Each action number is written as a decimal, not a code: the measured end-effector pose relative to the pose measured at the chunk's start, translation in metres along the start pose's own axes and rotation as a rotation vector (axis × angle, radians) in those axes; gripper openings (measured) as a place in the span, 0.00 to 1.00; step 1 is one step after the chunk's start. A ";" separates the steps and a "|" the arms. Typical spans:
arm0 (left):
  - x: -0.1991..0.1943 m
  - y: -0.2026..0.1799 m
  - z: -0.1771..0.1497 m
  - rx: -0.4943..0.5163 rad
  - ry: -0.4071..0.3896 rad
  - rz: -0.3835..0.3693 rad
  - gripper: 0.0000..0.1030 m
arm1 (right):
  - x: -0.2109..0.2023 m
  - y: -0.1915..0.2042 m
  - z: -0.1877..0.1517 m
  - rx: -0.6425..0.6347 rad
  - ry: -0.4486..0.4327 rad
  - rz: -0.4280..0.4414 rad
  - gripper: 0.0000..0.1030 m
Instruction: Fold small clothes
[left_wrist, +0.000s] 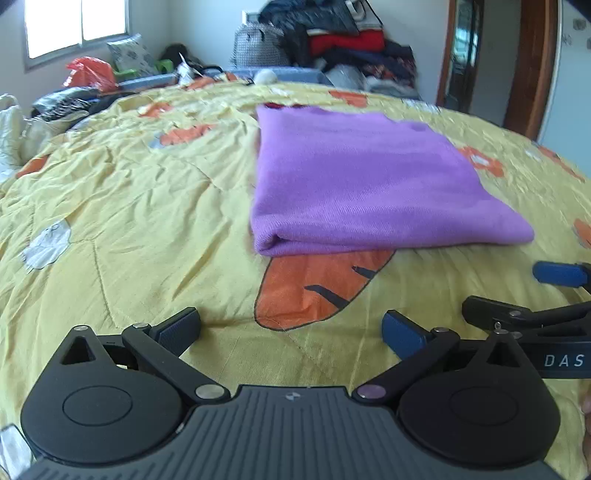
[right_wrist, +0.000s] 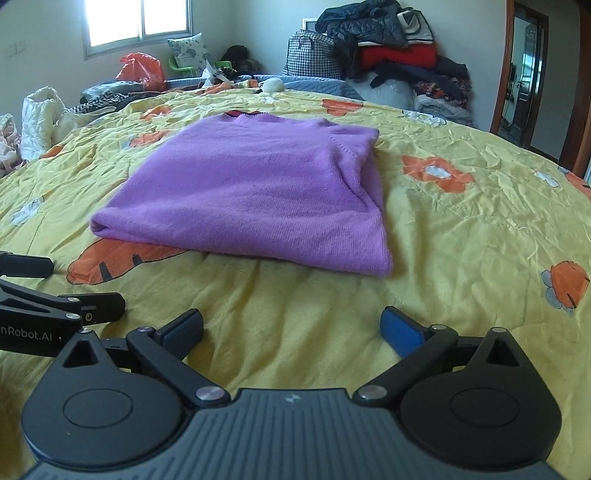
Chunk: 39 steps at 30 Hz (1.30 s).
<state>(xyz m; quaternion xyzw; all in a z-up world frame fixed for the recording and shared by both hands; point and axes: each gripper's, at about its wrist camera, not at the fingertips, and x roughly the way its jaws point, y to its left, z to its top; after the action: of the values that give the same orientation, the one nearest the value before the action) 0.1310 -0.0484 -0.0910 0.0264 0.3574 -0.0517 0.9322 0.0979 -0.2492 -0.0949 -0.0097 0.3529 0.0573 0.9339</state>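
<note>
A folded purple knit garment (left_wrist: 369, 181) lies flat on the yellow bedspread (left_wrist: 129, 206); it also shows in the right wrist view (right_wrist: 255, 199), with its folded edge toward me. My left gripper (left_wrist: 291, 328) is open and empty, a little in front of the garment's near edge. My right gripper (right_wrist: 291, 328) is open and empty, also short of the garment. The right gripper's fingers (left_wrist: 561, 275) show at the right edge of the left wrist view. The left gripper's fingers (right_wrist: 26, 266) show at the left edge of the right wrist view.
The bedspread (right_wrist: 461, 229) has orange flower and carrot prints. A pile of clothes (right_wrist: 399, 55) and a checked bag (right_wrist: 314, 55) stand at the far side. A red plastic bag (right_wrist: 142, 70) and a white quilted item (right_wrist: 40, 114) lie at the far left.
</note>
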 end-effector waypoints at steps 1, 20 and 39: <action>0.000 0.000 0.001 -0.002 0.005 0.003 1.00 | 0.000 0.000 0.000 0.001 -0.001 0.000 1.00; 0.001 0.000 0.002 -0.003 0.004 0.008 1.00 | 0.000 -0.001 0.000 0.003 -0.004 -0.001 1.00; 0.001 -0.002 0.002 0.004 0.002 0.005 1.00 | 0.000 -0.001 0.000 0.005 -0.005 -0.004 1.00</action>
<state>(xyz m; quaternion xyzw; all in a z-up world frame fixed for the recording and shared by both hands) 0.1328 -0.0509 -0.0907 0.0294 0.3583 -0.0501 0.9318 0.0975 -0.2502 -0.0948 -0.0078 0.3507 0.0548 0.9348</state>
